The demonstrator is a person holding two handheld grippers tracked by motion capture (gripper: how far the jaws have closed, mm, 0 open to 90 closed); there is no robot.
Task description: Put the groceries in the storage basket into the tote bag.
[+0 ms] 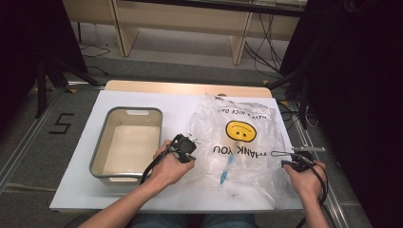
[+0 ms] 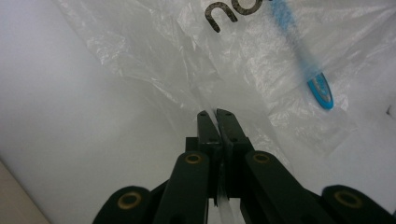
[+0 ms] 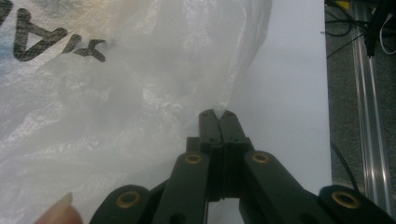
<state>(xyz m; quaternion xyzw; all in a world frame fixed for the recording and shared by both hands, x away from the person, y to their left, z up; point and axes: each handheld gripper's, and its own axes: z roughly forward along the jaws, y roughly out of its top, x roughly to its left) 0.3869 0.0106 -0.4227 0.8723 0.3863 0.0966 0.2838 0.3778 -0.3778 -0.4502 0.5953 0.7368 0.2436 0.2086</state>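
A clear plastic bag (image 1: 247, 164) printed with a yellow smiley and "THANK YOU" lies crumpled on the white table (image 1: 78, 178), right of centre. Inside it lies a blue toothbrush (image 1: 226, 170), whose head (image 2: 321, 91) pokes out from under the film in the left gripper view. My left gripper (image 1: 192, 141) is shut on the bag's left edge (image 2: 187, 60), with film pinched between the jaws (image 2: 215, 114). My right gripper (image 1: 279, 154) is shut on the bag's right edge (image 3: 140, 116), its tips (image 3: 217, 113) together at the rim of the film.
An empty grey rectangular bin (image 1: 101, 142) stands on the table's left half, just left of my left hand. The table's right edge (image 3: 299, 93) lies close beside the right gripper, with floor rails and cables past it. A wooden bench stands behind the table.
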